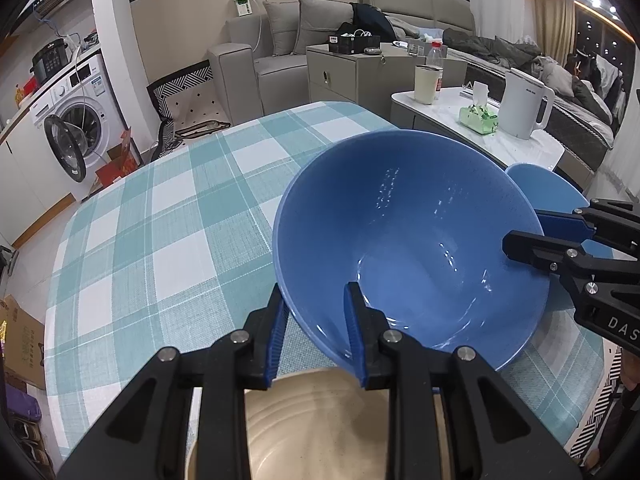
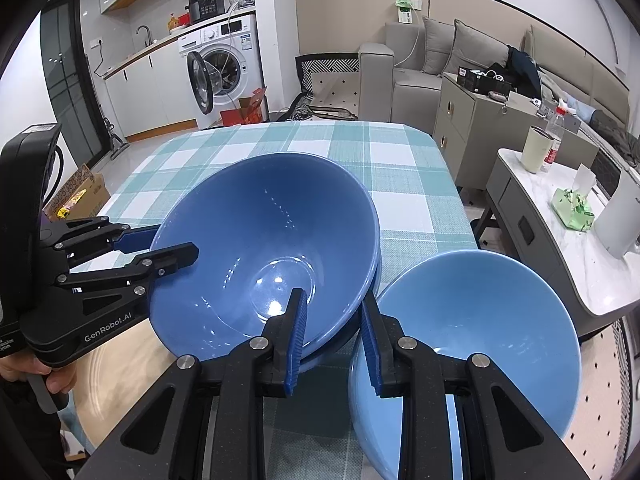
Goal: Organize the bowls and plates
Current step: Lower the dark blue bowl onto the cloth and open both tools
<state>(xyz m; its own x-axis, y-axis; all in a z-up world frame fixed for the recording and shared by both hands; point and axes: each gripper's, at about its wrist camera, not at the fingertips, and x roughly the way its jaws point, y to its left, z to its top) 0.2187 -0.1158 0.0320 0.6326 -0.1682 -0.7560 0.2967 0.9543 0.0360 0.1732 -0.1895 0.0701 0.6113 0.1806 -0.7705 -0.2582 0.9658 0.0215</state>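
Tongs on both sides clamp one dark blue bowl [image 1: 412,240] by opposite rim edges: the left tongs [image 1: 316,328] pinch its near rim, the right tongs [image 2: 334,340] the facing rim. That shared grip holds it tilted just above the checked bench [image 1: 160,240], probably to carry it level for stacking. It appears to sit in a second bowl of the same blue. Beside it rests a paler blue bowl [image 2: 480,320]; below lies a beige plate [image 1: 320,420]. All look empty.

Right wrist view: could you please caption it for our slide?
Both grippers, left and right, clamp opposite rims of a dark blue bowl beside a lighter blue bowl.
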